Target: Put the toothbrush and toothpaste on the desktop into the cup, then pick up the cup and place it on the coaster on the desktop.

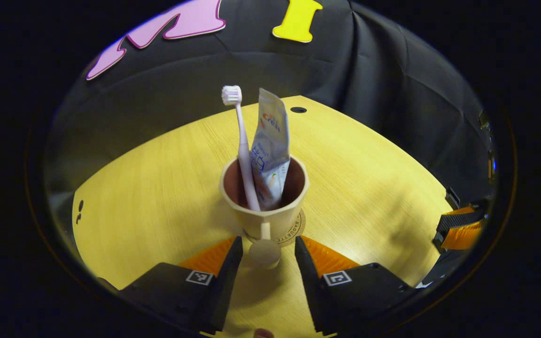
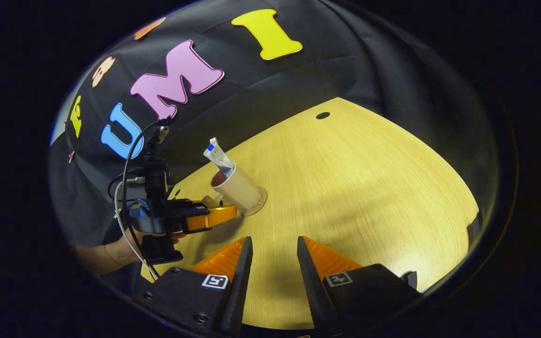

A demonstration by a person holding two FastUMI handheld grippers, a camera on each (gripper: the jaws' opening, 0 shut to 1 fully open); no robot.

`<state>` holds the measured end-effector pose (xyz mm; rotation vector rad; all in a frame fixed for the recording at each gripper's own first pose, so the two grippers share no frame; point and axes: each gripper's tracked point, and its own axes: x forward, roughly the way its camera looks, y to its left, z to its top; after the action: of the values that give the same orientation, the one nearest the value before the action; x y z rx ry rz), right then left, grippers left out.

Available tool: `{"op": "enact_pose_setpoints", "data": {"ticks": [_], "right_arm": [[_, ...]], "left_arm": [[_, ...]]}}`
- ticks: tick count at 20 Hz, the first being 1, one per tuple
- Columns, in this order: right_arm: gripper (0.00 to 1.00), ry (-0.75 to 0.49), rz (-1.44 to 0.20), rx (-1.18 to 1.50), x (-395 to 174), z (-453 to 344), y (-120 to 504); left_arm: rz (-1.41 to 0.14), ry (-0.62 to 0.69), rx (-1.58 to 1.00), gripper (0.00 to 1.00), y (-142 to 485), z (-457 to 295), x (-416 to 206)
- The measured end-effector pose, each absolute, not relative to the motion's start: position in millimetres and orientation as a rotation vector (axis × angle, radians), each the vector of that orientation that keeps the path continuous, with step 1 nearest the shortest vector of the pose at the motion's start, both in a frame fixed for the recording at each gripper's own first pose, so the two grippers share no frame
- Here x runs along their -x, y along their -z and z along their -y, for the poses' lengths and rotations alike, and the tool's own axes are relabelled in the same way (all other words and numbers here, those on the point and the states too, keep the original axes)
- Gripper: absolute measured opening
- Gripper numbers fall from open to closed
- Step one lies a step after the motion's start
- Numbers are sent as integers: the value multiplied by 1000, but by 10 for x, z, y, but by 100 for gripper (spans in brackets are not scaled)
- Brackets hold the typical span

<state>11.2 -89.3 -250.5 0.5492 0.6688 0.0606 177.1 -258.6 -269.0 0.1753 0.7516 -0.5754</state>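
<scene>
Beige cup (image 1: 265,199), maroon inside; pink toothbrush (image 1: 243,150); yellow wood-grain desktop (image 1: 369,188).

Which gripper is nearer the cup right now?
Left. The left gripper sits right at the cup, its open fingers flanking the cup's handle. The right gripper is open over bare desktop, well off to the cup's side.

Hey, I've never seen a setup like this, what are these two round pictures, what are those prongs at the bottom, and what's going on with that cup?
A person holds a two-finger gripper in each hand; a camera rides on each. The left gripper view looks along its open fingers at a cup with a toothbrush and toothpaste inside, standing on a coaster on the wooden desktop. The right gripper view, open and holding nothing, shows the same scene from the side, with the hand holding the other gripper.
</scene>
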Motion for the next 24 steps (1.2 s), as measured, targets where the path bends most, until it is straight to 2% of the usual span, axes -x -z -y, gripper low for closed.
{"op": "enact_pose_setpoints", "data": {"ticks": [2, 8, 12, 13, 16, 17, 18, 19, 24], "right_arm": [[59, -77, -660, -540, -156, 798, 2415], [59, -155, -614, -512, -385, 323, 1960], [71, -231, -582, -467, -455, -54, 1643], [81, -247, -576, -458, -451, -151, 1584], [86, -291, -574, -441, -425, -423, 1457], [95, -301, -572, -438, -409, -508, 1411], [87, -310, -568, -434, -405, -580, 1377], [96, -319, -566, -429, -390, -654, 1344], [96, -347, -564, -407, -354, -882, 1219]], "left_arm": [[-717, 536, -187, 75, 2541, 2404, -1697], [-596, 435, -144, 76, 1938, 1671, -1325], [-538, 348, -47, 76, 1610, 1159, -1088], [-525, 328, -41, 76, 1555, 1035, -1051], [-485, 280, -36, 76, 1427, 786, -927], [-475, 273, -29, 76, 1384, 737, -872], [-468, 268, -21, 76, 1351, 697, -819], [-462, 262, -14, 76, 1318, 655, -770], [-456, 253, 14, 76, 1290, 535, -589]]}}
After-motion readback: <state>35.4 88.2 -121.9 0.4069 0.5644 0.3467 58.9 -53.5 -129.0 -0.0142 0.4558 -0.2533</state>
